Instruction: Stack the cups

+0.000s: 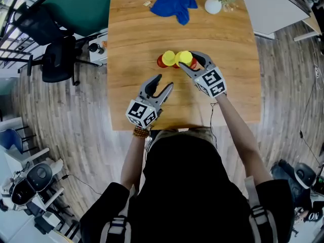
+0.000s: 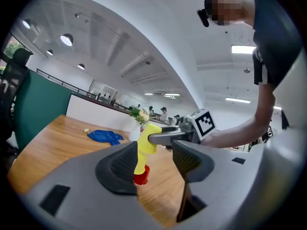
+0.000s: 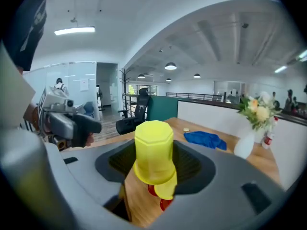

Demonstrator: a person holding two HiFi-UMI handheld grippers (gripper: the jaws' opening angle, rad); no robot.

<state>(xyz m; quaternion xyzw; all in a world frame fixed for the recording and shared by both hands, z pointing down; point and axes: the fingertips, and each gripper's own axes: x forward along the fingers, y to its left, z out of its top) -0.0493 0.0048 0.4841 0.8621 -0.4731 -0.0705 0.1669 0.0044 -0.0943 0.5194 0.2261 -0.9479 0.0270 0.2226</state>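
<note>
The right gripper [image 1: 188,61] is clamped on a yellow cup [image 3: 153,157], which is tilted just above the cup stack [image 2: 140,166]. The left gripper [image 1: 164,81] is released and empty, near the stack. If the cup goes down crooked, its rim may catch and topple the stack.

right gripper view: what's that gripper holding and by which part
The right gripper holds an upside-down yellow plastic cup, with its jaws clamped across the side walls. The left gripper is open and empty.
</note>
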